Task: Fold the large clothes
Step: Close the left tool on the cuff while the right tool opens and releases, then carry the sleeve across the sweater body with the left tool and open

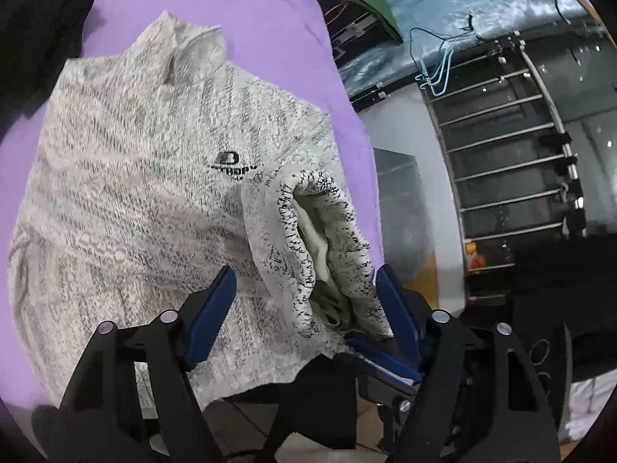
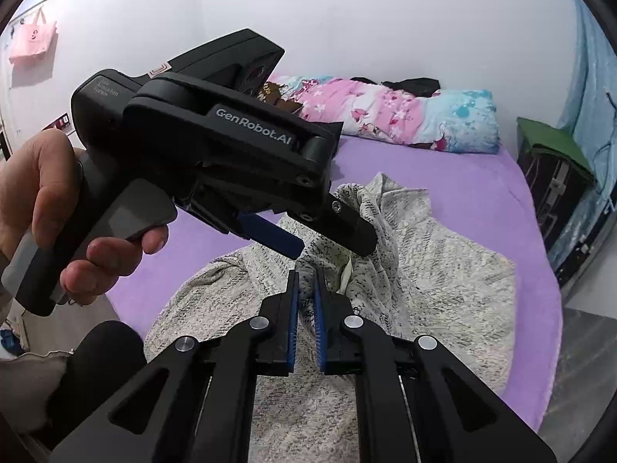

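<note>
Purple bedding [image 1: 270, 38] covers the bed, and a grey knit sweater [image 1: 127, 177] lies spread on it with a black logo [image 1: 231, 162] on the chest. From the left wrist, the left gripper [image 1: 304, 297] stands open around the sweater's raised cuff [image 1: 327, 239], its pads not pressing it.

From the right wrist, the right gripper [image 2: 305, 289] is clamped on a fold of that cuff [image 2: 308, 266], just below the left gripper [image 2: 324, 239], which a hand [image 2: 58, 208] holds. A flowered pillow [image 2: 405, 115] lies at the bed's far end.

Sweater cuff [image 1: 327, 247] between parted jaws
</note>
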`<action>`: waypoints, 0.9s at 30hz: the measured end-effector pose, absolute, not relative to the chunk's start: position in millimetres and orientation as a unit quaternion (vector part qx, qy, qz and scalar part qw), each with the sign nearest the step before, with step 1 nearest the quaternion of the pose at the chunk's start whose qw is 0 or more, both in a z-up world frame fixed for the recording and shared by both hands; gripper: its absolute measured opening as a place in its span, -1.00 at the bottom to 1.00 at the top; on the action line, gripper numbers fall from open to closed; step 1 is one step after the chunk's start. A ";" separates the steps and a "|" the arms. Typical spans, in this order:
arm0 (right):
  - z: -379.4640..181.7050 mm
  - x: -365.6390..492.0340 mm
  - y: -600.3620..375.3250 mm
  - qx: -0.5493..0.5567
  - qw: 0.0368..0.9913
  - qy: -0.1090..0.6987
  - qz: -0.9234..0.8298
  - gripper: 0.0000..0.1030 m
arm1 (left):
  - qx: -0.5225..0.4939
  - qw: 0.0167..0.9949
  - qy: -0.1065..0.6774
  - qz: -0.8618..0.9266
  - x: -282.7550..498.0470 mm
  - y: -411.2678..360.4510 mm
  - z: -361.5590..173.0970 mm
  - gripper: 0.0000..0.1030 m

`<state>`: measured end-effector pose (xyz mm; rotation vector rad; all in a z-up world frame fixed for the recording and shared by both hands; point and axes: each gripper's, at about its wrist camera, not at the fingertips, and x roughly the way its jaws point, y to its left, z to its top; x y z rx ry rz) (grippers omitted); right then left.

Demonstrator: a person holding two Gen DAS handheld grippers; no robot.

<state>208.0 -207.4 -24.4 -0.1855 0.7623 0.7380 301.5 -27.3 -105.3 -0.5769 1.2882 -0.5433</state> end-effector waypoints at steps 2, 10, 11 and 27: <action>-29.2 208.3 -202.1 -0.094 0.855 0.367 0.354 -0.86 | -0.281 0.715 0.588 -0.253 303.3 -23.6 -113.1 0.33; -40.3 217.1 -190.9 -0.099 0.847 0.382 0.357 -0.95 | -0.302 0.688 0.603 -0.268 310.6 -28.6 -139.6 -0.24; -40.7 215.4 -190.1 -0.100 0.847 0.383 0.357 -0.95 | -0.307 0.686 0.603 -0.267 310.6 -26.6 -142.1 -0.32; -40.7 199.9 -185.3 -0.096 0.842 0.359 0.390 0.04 | -0.366 0.692 0.564 -0.261 307.0 46.4 -158.1 -0.73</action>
